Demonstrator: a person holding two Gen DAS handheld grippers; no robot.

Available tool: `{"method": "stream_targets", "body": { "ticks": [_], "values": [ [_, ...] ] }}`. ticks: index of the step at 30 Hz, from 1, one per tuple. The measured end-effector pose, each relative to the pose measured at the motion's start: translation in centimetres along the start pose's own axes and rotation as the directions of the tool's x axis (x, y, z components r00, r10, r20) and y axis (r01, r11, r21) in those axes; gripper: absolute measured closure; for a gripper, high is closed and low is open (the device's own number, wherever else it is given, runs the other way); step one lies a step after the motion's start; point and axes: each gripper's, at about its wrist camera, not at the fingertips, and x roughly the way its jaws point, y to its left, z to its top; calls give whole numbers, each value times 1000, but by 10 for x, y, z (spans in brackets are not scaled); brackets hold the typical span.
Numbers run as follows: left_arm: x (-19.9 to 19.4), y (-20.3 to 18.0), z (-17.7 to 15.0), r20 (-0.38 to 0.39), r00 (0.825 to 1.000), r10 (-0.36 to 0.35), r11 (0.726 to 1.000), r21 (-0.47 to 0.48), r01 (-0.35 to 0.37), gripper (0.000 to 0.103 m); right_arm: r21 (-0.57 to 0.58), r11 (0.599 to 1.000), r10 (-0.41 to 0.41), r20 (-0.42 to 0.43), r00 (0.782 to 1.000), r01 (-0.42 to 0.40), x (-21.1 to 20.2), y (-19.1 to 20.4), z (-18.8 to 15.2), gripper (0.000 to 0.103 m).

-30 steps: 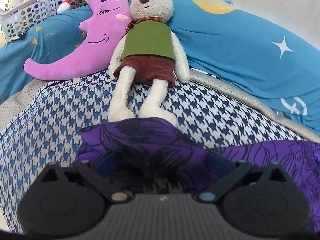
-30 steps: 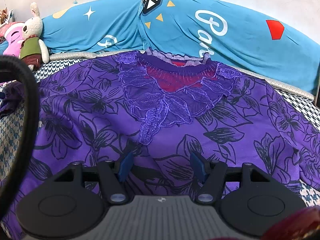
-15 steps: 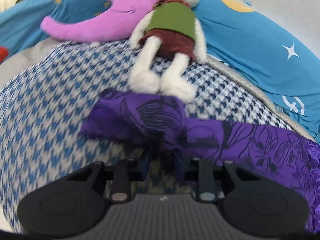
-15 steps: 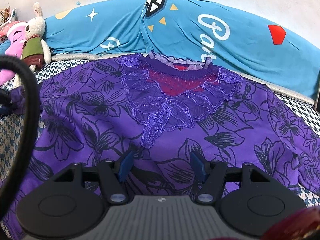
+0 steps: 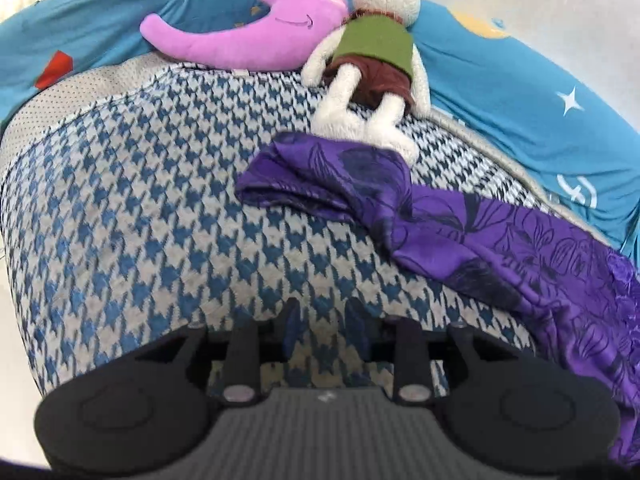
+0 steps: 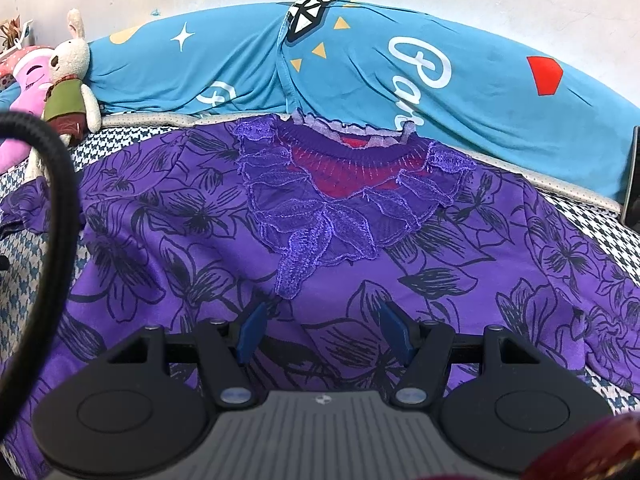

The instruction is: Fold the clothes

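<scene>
Folding has barely begun, by the look of it: the purple floral blouse [image 6: 208, 240] lies face up and spread across the houndstooth bed cover [image 5: 132, 208], its lace collar [image 6: 344, 204] toward the head edge where the blue quilt [image 6: 460, 92] is bunched along the wall.

The left gripper [image 5: 322, 334] hovers low over bare cover with its fingers set narrow and nothing between them; the blouse's left sleeve [image 5: 320, 176] lies rumpled just ahead, near the feet of the stuffed rabbit [image 5: 372, 60]. The right gripper [image 6: 322, 330] hangs over the lower middle of the blouse, fingers spread wide and empty.

The step in hand seems to be bringing that sleeve in across the body. To do it well, I would take the cuff end rather than the mid-sleeve, pinch only the sleeve layers without catching the cover beneath, and lift enough to shake out the twist before laying it flat. The right gripper could press the body near the shoulder so the whole blouse does not slide. The fabric looks thin and slippery, so a firm pinch matters.

The cover is soft and patterned, likely to drag on the cloth. A pink moon pillow [image 5: 248, 36] lies beside the rabbit at the head edge, well clear of the fold. A black cable [image 6: 60, 200] loops along the left of the right wrist view.
</scene>
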Motion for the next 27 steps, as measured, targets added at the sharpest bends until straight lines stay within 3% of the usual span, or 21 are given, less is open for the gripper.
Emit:
{"method": "stream_targets", "body": {
  "ticks": [4, 6, 7, 14, 23, 25, 27],
  "values": [
    [-5, -1, 17, 44, 999, -9, 1000, -22, 10, 57, -2, 1000, -1, -5, 1000, 1, 1, 0, -1, 40],
    [-4, -5, 28, 63, 998, -5, 999, -33, 7, 31, -6, 1000, -1, -9, 1000, 1, 3, 1, -1, 40],
    [-4, -8, 33, 73, 997, -2, 999, -37, 5, 25, -9, 1000, -1, -13, 1000, 0, 4, 2, -2, 40],
    [22, -38, 68, 96, 995, 26, 998, 47, -31, 6, -38, 999, 6, -23, 1000, -7, 8, 7, -2, 40],
    [66, -56, 83, 50, 984, 173, 975, 133, -179, 2, -71, 997, 7, -31, 1000, -9, 12, 11, -2, 40],
    [70, -54, 83, 40, 980, 196, 972, 123, -200, 5, -82, 997, 5, -30, 1000, -8, 12, 12, -2, 40],
    [71, -51, 84, 38, 979, 199, 972, 116, -202, 16, -92, 996, 3, -26, 1000, -5, 12, 14, -1, 40]
  ]
}}
